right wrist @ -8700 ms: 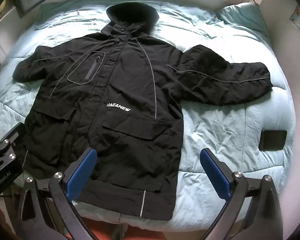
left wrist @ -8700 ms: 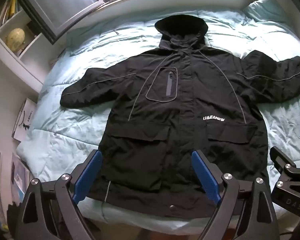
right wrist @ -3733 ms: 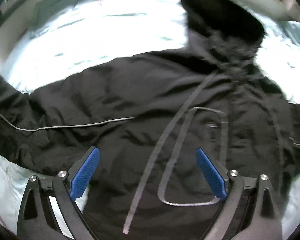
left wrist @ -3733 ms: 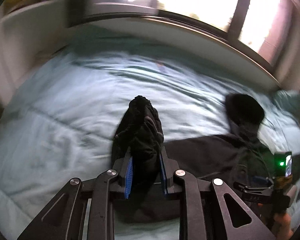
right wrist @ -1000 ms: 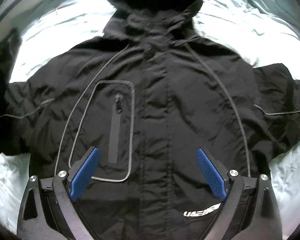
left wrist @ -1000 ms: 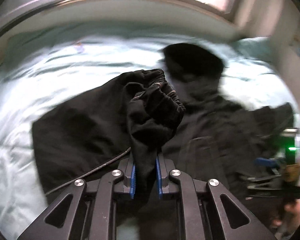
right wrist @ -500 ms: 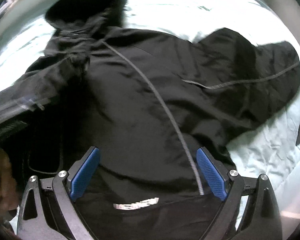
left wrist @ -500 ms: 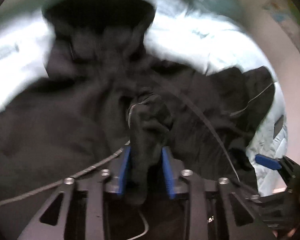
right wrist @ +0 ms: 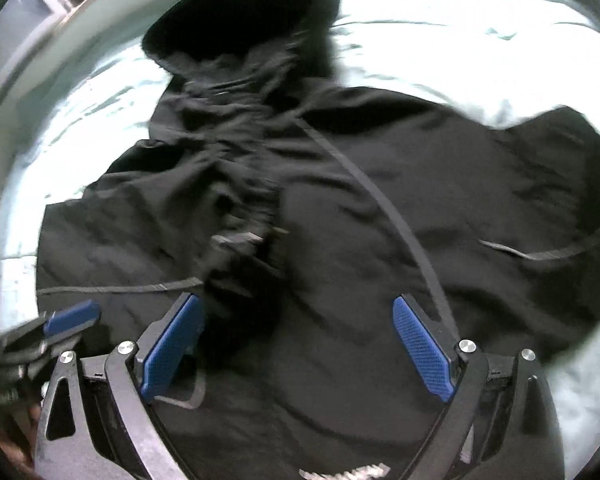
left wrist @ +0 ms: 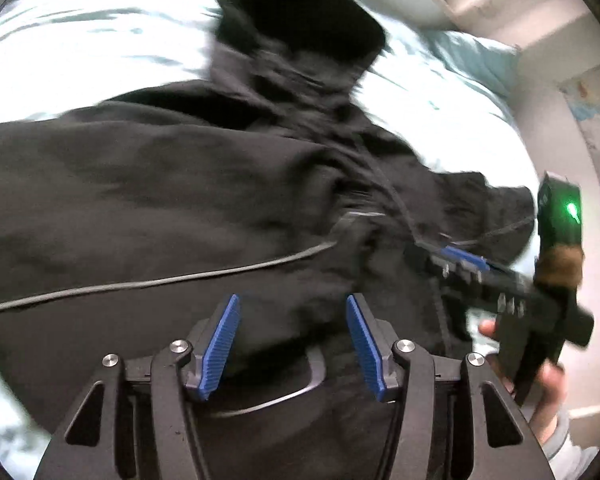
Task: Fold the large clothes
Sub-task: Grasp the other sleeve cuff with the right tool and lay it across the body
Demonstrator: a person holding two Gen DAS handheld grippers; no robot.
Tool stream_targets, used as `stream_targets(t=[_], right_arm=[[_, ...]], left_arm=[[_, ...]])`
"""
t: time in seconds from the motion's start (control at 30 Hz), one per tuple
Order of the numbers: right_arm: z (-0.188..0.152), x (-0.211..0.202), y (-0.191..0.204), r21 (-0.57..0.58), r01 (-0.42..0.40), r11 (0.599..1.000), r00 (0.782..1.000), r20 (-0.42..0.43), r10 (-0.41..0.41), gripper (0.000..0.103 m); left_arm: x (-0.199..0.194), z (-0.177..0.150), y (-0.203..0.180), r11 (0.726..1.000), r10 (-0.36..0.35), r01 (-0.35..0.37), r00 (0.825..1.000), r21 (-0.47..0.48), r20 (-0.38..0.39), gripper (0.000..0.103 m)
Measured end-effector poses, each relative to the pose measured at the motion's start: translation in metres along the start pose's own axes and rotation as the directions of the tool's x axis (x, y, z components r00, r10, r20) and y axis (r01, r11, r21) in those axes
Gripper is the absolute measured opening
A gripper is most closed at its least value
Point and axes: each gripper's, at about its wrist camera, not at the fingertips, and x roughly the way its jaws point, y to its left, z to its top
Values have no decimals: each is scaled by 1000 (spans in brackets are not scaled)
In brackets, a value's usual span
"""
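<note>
A large black hooded jacket (left wrist: 160, 184) lies front up on a pale blue bed; it also fills the right wrist view (right wrist: 380, 200). Its left sleeve (left wrist: 180, 280) is folded across the chest, the cuff near the middle (right wrist: 240, 248). The hood (left wrist: 296, 12) points toward the window. My left gripper (left wrist: 294, 340) is open just above the folded sleeve, holding nothing. My right gripper (right wrist: 298, 344) is open wide over the chest. The right sleeve (right wrist: 548, 208) still stretches out to the right.
The pale blue quilt (left wrist: 80, 40) surrounds the jacket. A pillow (left wrist: 476, 60) lies at the far right corner near a wall with a map (left wrist: 596, 128). The right gripper's body (left wrist: 540, 300) shows in the left wrist view, and the left gripper's tip (right wrist: 72, 318) in the right.
My left gripper carried the left sleeve cuff across the chest, then opened and let it go. The right gripper stayed open and swung right over the jacket.
</note>
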Motion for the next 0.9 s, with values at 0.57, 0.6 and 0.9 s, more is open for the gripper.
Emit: stream_targets(t=[0.57, 0.6, 0.9], right_arm=[[20, -30, 11, 3, 92, 996, 987, 132, -92, 40], [21, -47, -2, 20, 159, 987, 972, 175, -160, 40], [26, 16, -100, 61, 402, 913, 914, 22, -404, 41]], left_arm=[[-69, 25, 92, 965, 244, -227, 960, -130, 136, 57], [-63, 28, 90, 966, 241, -225, 962, -127, 131, 57], [51, 46, 65, 921, 389, -389, 921, 32, 12, 58]])
